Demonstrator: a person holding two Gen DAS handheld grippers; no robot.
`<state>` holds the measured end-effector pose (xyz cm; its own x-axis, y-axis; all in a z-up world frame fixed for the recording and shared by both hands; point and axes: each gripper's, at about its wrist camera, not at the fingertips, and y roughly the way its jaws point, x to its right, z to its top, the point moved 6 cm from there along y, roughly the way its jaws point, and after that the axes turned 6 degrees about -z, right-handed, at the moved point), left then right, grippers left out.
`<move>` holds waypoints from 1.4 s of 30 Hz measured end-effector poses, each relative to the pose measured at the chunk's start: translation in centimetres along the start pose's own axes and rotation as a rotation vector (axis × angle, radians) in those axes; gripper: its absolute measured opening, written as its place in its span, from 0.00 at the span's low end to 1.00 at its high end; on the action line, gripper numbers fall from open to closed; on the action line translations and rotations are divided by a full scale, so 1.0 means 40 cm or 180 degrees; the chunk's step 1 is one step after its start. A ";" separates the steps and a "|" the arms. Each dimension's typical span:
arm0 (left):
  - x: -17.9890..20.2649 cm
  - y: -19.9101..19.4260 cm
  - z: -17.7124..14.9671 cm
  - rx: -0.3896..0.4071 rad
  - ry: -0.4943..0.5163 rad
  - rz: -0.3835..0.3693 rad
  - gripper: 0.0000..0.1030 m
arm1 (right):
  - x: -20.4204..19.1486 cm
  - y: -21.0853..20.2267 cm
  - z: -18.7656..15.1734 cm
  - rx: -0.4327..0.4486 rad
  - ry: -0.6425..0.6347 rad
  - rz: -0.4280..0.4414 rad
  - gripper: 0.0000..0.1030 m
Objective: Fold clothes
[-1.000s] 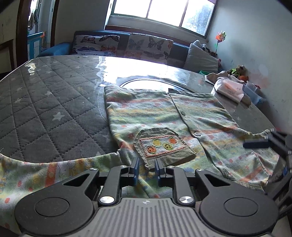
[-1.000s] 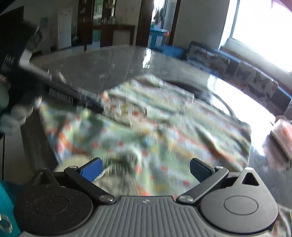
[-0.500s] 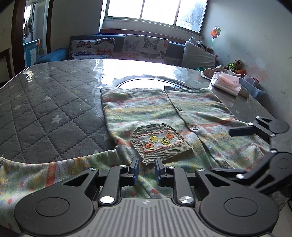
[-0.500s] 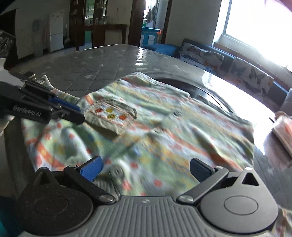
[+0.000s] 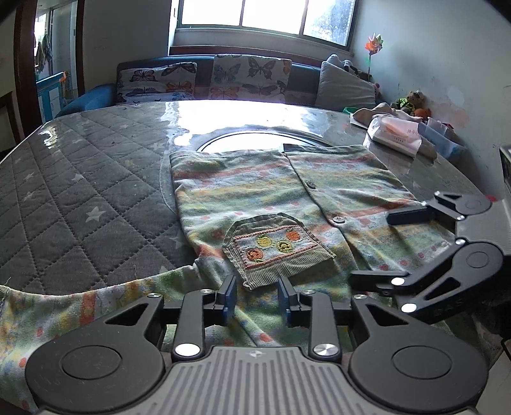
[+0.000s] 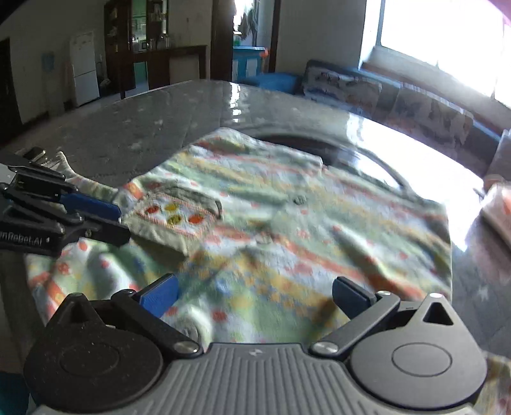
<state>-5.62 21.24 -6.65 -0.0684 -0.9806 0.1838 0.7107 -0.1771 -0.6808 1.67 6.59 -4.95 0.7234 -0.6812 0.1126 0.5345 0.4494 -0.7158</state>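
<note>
Left gripper (image 5: pixel 257 297) has its jaws parted a little over the near hem of the striped cardigan (image 5: pixel 287 204), clamping nothing, while the right gripper (image 6: pixel 254 295) stands wide apart above the cloth on the other side. Beneath them lies a quilted grey table cover (image 5: pixel 80 178) with stars under glossy glass, a round inset (image 5: pixel 255 140) at its middle; behind it a sofa with butterfly cushions (image 5: pixel 204 79) sits below the window (image 5: pixel 262 16), and a tissue pack (image 5: pixel 396 134) rests at the table's right edge. Half a second ago the left jaws stood closer together; they have since widened, and the right gripper has come in nearer to the cardigan. That cardigan lies flat, its long axis running away from the left camera, buttons (image 5: pixel 338 219) along it, embroidered pocket (image 5: pixel 274 249) nearest, one sleeve (image 5: pixel 64 306) trailing off left.
</note>
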 end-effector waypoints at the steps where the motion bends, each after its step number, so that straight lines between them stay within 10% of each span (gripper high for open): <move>1: 0.001 0.001 0.001 -0.0004 0.0015 0.0004 0.31 | 0.006 -0.005 -0.005 -0.0017 0.0002 -0.0006 1.00; 42: -0.044 0.129 0.137 -0.0162 0.0097 -0.0039 0.36 | 0.170 0.082 0.049 0.0078 0.0493 -0.0148 1.00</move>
<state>2.01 22.51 -6.60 -0.0986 -0.9803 0.1710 0.6733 -0.1923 -0.7139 9.18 4.57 -5.19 0.6226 -0.7817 0.0362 0.5778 0.4281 -0.6950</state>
